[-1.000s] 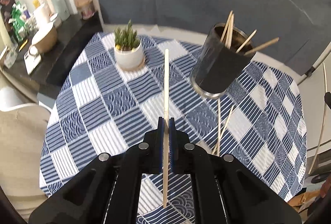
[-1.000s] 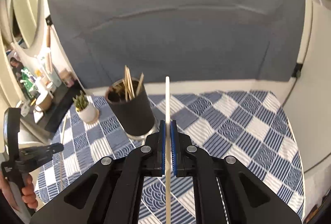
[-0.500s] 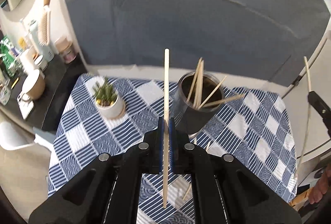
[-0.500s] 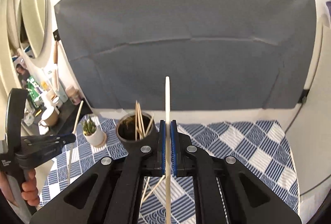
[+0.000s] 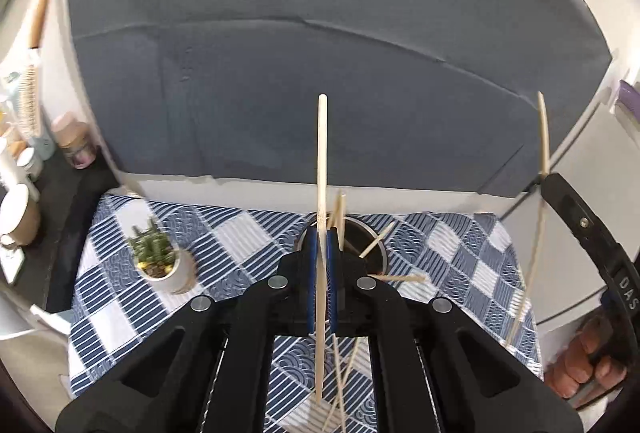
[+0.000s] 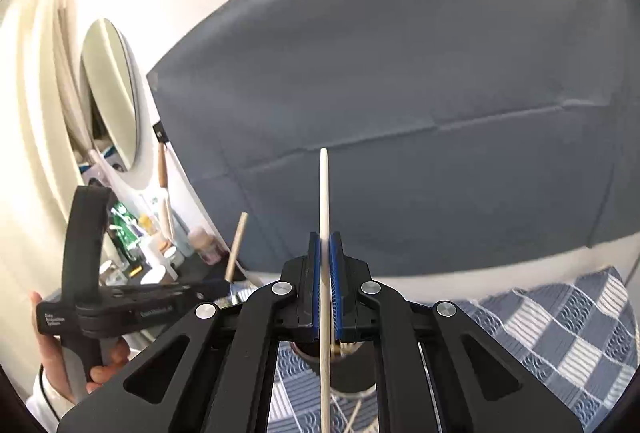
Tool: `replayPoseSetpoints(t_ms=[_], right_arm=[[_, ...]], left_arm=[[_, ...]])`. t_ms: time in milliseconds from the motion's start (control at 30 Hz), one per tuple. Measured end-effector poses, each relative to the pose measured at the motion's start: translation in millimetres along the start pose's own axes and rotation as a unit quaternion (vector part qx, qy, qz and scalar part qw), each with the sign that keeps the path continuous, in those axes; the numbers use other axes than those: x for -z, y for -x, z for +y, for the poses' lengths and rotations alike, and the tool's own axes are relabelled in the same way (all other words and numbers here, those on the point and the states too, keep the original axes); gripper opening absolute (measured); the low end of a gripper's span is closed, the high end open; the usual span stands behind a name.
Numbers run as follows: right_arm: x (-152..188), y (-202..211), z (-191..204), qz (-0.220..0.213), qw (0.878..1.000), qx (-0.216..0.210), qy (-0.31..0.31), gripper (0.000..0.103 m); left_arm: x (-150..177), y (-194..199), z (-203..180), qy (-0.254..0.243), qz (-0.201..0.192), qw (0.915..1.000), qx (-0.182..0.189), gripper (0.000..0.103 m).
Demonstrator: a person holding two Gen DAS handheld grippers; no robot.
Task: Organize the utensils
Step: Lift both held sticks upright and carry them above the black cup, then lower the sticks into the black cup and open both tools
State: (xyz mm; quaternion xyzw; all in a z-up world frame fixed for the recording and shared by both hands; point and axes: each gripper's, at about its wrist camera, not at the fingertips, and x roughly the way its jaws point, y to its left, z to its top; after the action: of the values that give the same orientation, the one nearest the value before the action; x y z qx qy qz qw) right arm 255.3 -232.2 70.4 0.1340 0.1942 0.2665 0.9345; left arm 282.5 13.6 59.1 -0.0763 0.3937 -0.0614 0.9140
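Observation:
My left gripper [image 5: 320, 233] is shut on a wooden chopstick [image 5: 322, 153] held upright. Just behind its tips a dark metal cup [image 5: 366, 237] stands on the checked table, with several chopsticks in it. Loose chopsticks [image 5: 340, 385] lie on the cloth under the gripper. My right gripper [image 6: 325, 239] is shut on a pale chopstick [image 6: 324, 189], also upright, above the cup [image 6: 348, 369]. The right gripper with its stick shows at the right of the left wrist view [image 5: 542, 137]; the left gripper shows at the left of the right wrist view [image 6: 200, 289].
A small potted succulent [image 5: 160, 263] stands on the blue and white checked tablecloth [image 5: 248, 233] left of the cup. A dark grey backdrop [image 5: 320, 53] rises behind the table. A cluttered shelf with jars [image 5: 24, 161] lies to the left. An oval mirror [image 6: 110, 93] hangs on the wall.
Both grippers have risen and tilted up, so the cup has slid down behind their fingers and more backdrop shows. Both still hold their chopsticks.

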Motion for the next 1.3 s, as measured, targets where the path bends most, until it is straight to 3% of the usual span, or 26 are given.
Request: replayPoseSetpoints(t_ms=[133,200,333,600,833,933,1300], right_arm=[[-8.3,-20.1,1.8,-0.017,1.0,-0.006,0.007,0.005],[-10.4,-28.7,0.9,-0.022,1.0,-0.011,0.004,0.005],[-11.4,-49.3,-4.0,-0.033,0.999,-0.023,-0.002,0.005],[0.5,-84.7,-25.8,-0.052,0.998,-0.011,-0.017,0.005],[15.9,-118.3,-40.1,-0.05,0.998,-0.019,-0.023,0.005],[30.6,-129.8,-52.9,-0.047,0.997,-0.023,-0.053,0.005],[64.6,-130.4,-56.1,-0.009,0.998,-0.002,-0.054,0.005]], left_arm=[[-11.2,-12.3,1.6,-0.007,-0.016,0.9998,0.011,0.005],[-15.5,-15.9,6.1,-0.002,-0.038,0.9984,0.043,0.005],[-20.5,-23.8,21.1,0.011,-0.077,0.9916,0.104,0.005],[-25.0,-47.2,31.9,-0.013,-0.136,0.9791,0.151,0.005],[-14.5,-89.2,36.3,-0.011,-0.126,0.9779,0.166,0.005],[-11.0,-100.6,41.2,0.002,-0.117,0.9779,0.174,0.005],[10.8,-119.0,42.3,-0.015,-0.091,0.9753,0.2,0.005]])
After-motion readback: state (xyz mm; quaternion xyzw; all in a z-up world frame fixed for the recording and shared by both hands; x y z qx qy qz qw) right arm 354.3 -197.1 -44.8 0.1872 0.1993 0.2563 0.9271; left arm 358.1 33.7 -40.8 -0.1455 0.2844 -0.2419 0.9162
